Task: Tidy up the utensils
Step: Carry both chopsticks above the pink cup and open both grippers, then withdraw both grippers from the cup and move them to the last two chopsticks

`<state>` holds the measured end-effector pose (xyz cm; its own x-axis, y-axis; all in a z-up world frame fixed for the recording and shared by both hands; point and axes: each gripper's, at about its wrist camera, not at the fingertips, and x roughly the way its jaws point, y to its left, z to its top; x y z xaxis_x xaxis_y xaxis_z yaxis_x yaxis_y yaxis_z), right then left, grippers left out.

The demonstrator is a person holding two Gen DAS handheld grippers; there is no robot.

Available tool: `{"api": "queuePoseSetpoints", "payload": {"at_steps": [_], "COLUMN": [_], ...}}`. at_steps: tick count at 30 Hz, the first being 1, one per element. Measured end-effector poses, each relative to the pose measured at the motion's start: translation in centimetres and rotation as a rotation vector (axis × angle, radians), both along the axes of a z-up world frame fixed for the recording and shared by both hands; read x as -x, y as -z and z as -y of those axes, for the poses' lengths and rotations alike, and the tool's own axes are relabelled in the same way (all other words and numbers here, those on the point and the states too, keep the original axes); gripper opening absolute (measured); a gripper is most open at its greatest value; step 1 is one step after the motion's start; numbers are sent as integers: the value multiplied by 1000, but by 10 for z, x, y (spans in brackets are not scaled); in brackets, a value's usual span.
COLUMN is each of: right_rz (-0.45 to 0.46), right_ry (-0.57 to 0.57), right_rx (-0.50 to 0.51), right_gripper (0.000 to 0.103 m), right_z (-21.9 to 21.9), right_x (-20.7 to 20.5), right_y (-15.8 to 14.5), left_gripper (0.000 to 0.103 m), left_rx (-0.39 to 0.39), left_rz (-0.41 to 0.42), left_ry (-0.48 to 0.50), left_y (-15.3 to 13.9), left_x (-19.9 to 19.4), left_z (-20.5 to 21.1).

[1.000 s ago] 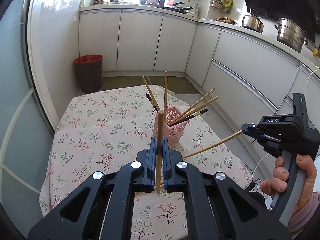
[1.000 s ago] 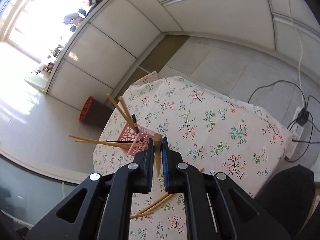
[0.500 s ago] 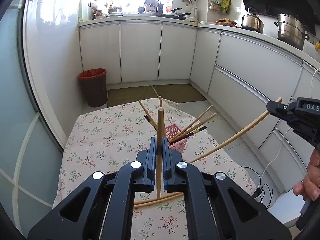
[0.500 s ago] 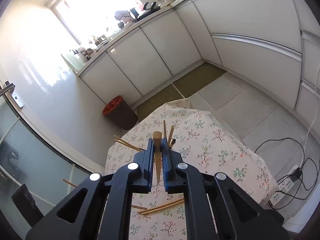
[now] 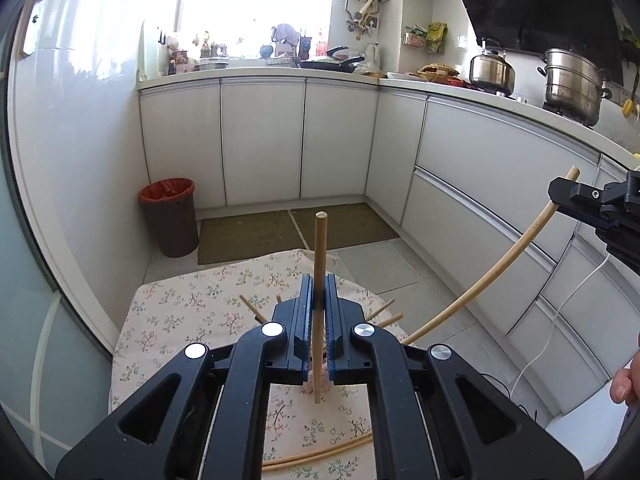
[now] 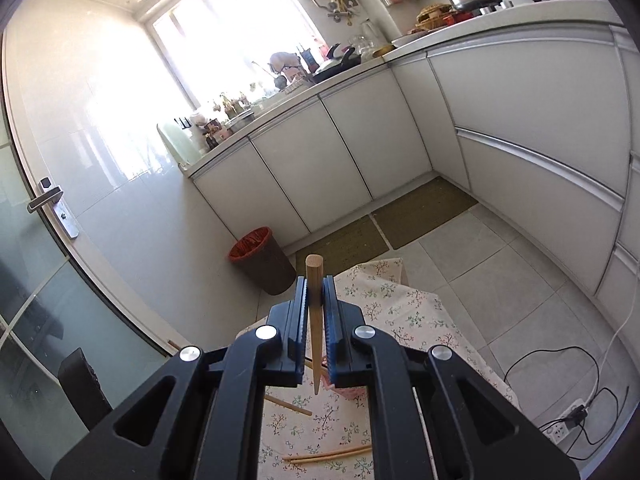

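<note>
Left wrist view, gripper: the black left gripper with blue pads is pinched on a straight light wooden chopstick, which stands upright between the pads, its blunt end above them and its tip below.
Left wrist view, counter near edge: a loose pair of wooden chopsticks lies flat on the counter with the floral cloth, close to the near edge.
Left wrist view, counter middle: a pink perforated plastic holder shows only as a sliver behind the gripper; thin wooden chopstick ends fan out from behind the fingers toward the far edge.
Left wrist view, right side: the black right gripper hangs above the floor off the counter's right edge, pinching a long wooden chopstick that looks bowed by the lens; its lower end runs down behind the left gripper.
Right wrist view, gripper: the pads are pressed on that chopstick, thick end up, tapered tip down over the counter.
Right wrist view, counter: the pink holder peeks out just behind the right finger; the loose pair lies near the near edge.
Far floor: a brown bin with a red liner stands by the white cabinets, beyond the counter's far edge.
</note>
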<state>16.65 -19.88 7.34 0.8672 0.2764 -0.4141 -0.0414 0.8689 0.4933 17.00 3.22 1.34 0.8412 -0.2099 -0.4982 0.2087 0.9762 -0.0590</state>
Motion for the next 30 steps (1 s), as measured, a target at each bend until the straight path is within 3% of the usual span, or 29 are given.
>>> {"api": "queuePoseSetpoints", "payload": {"at_steps": [8,18,21,24,30], "right_rz": [11,-70,-62,-47,-37], "right_ry": [-4,-86,-67,-50,-9], "right_rx": [100,187,220,258,338], "right_gripper": [8,10,13,28,29], "right_z": [-28,-77,-79,-77,-73], "right_x": [-62,-128,-127,-114,-78], "right_y": [7,78,87,86,79], "left_gripper": [5,7,16,25,32], "left_rx": [35,91,132,148,116], "left_rz": [-11,-98,-96,-62,-29], "left_ry": [-31,-59,-79,-91,-113], "left_y": [9,50,52,42,24], "left_x": [-42,-84,-80,-70,-44], "left_z": [9,-3,-14,-22,-23]}}
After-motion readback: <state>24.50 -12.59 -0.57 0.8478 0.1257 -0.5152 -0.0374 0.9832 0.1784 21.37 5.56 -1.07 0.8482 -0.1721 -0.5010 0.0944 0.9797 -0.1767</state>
